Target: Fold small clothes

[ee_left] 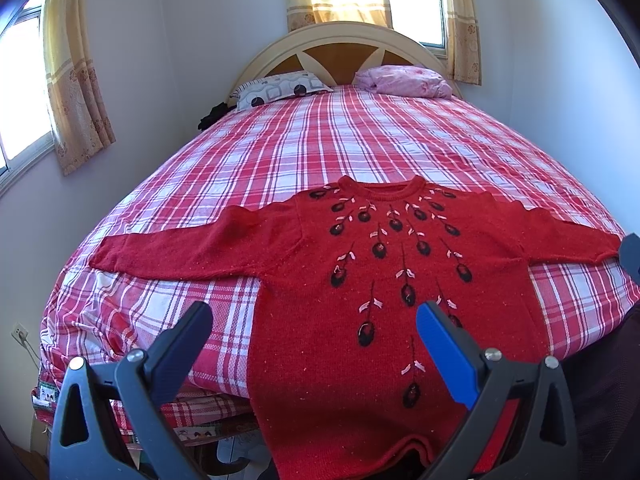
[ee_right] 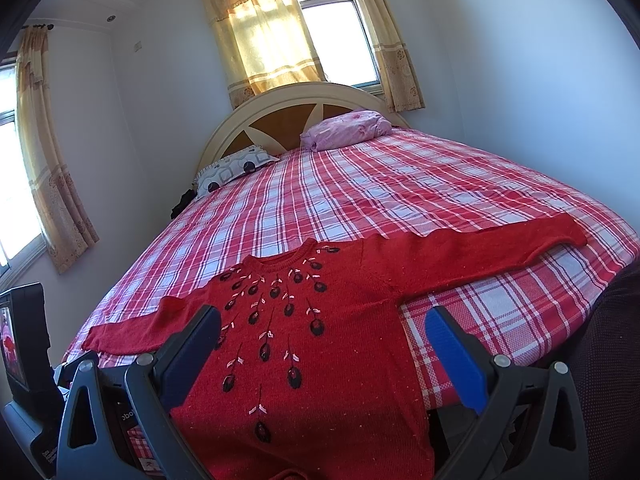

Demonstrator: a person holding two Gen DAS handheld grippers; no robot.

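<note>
Left wrist view: my left tongs [ee_left: 314, 320] hang spread wide above the near edge of the bed [ee_left: 360, 136], nothing between the fingers, one dark finger [ee_left: 188, 336] over the plaid bedspread [ee_left: 304, 148] and the blue-faced one over the knit. Red sweater [ee_left: 360, 280] lies flat, front up, on the near end of the bed — neckline toward the headboard [ee_left: 340, 50], both sleeves stretched straight out to the sides, hem draped over the bed's near edge. Dark embroidered flowers with pale leaves fan down from the collar. Left sleeve [ee_left: 168, 252] ends short of the bed's left edge; right sleeve runs toward the far right edge, where a dark tip of the other tool [ee_left: 630, 252] shows. Right wrist view: my right tongs [ee_right: 324, 328] also spread apart and empty, held over the sweater's [ee_right: 312, 360] body and the plaid just beside it; right sleeve [ee_right: 500, 252] reaches far out across the bedspread. Two pillows at the headboard — a patterned grey-white one [ee_left: 280, 88] on the left, a pink one [ee_left: 404, 80] on the right. Yellow curtains [ee_right: 260, 40] hang over the bright window behind the bed. Small screen [ee_right: 20, 336] at the left border of the right view; its content is too small to read.
</note>
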